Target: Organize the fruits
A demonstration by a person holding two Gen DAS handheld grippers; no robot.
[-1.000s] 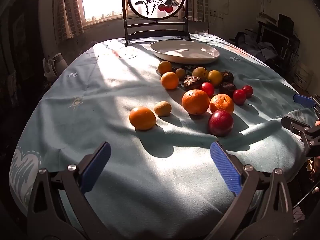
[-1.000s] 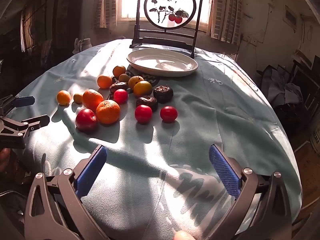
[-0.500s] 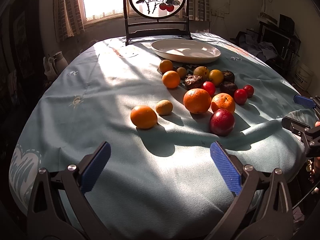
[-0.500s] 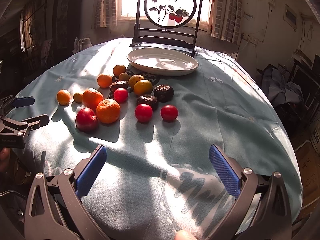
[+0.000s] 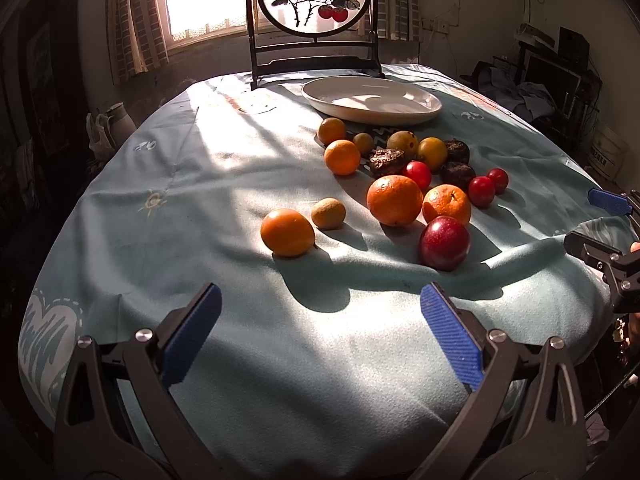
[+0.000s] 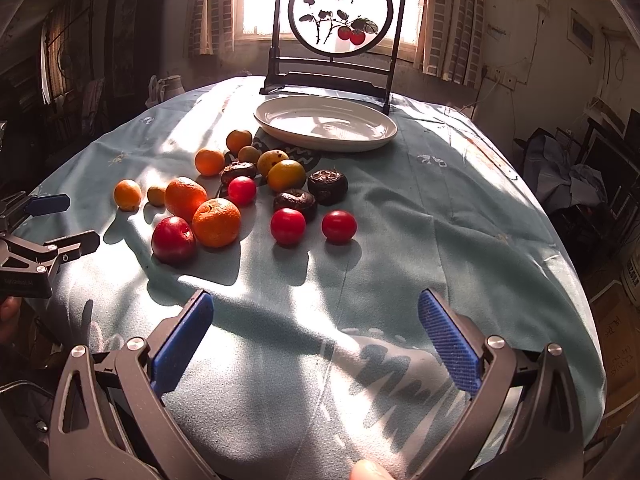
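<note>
Several fruits lie loose on a round table with a pale blue cloth (image 5: pixel 200 168): oranges (image 5: pixel 395 200), a red apple (image 5: pixel 444 243), small red fruits (image 6: pixel 287 226), yellow-green ones and dark wrinkled ones (image 6: pixel 327 186). A white oval plate (image 5: pixel 372 100) (image 6: pixel 326 122) with nothing on it sits behind them. My left gripper (image 5: pixel 320 332) hovers open over the near edge, short of a lone orange (image 5: pixel 287 232). My right gripper (image 6: pixel 316 336) is open too, with bare cloth between its blue pads, near the front edge.
A dark wooden stand with a round painted screen (image 6: pixel 340 20) rises behind the plate by the window. A white jug (image 5: pixel 116 120) stands off the table's left side. Furniture and clutter (image 6: pixel 580 168) fill the room's right side.
Both grippers have eased slightly forward toward the fruits. Both stay open and the fruits have not moved.
</note>
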